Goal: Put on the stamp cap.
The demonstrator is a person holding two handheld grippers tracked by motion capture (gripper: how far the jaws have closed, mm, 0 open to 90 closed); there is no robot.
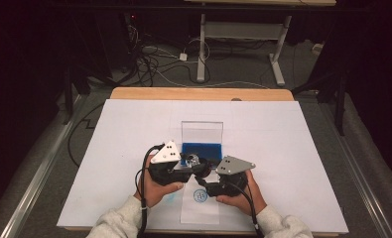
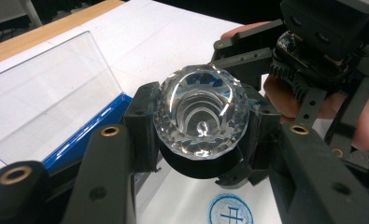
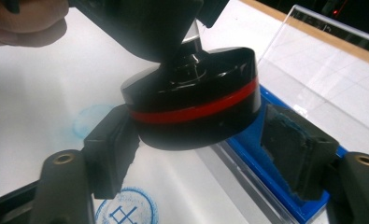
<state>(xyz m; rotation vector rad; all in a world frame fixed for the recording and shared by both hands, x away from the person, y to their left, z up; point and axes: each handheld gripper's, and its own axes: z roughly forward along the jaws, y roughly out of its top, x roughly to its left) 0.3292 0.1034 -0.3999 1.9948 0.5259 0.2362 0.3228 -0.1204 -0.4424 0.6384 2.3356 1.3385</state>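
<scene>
A: What is the left gripper [image 2: 198,140] doing right now?

B: Its jaws are closed on the faceted clear crystal knob of a round stamp [image 2: 200,116], with the stamp's black base and red band [image 3: 196,109] hanging under it. It holds the stamp off the white paper sheet [image 1: 129,134], just in front of the blue ink pad in its clear hinged-lid case [image 1: 201,148].

A: And the right gripper [image 3: 205,156]?

B: Its jaws stand about half open on either side of the black base. The left pad sits against the base or very nearly so, the right pad is clearly apart from it, so it grips nothing.

A: So which step is this?

B: I'd judge a handover around the stamp, or a loosened hold on the base. A round blue stamp print [image 2: 230,212] already lies on the narrow paper strip [image 1: 199,208] below the grippers, so at least one impression is done.

A: What does the next move need?

B: If another print is wanted, the left gripper has to keep the knob firmly clamped and the base level. The right jaws should draw clear before the stamp goes down on the pad or the paper. The crystal is smooth, so a tilt could let it slip
</scene>
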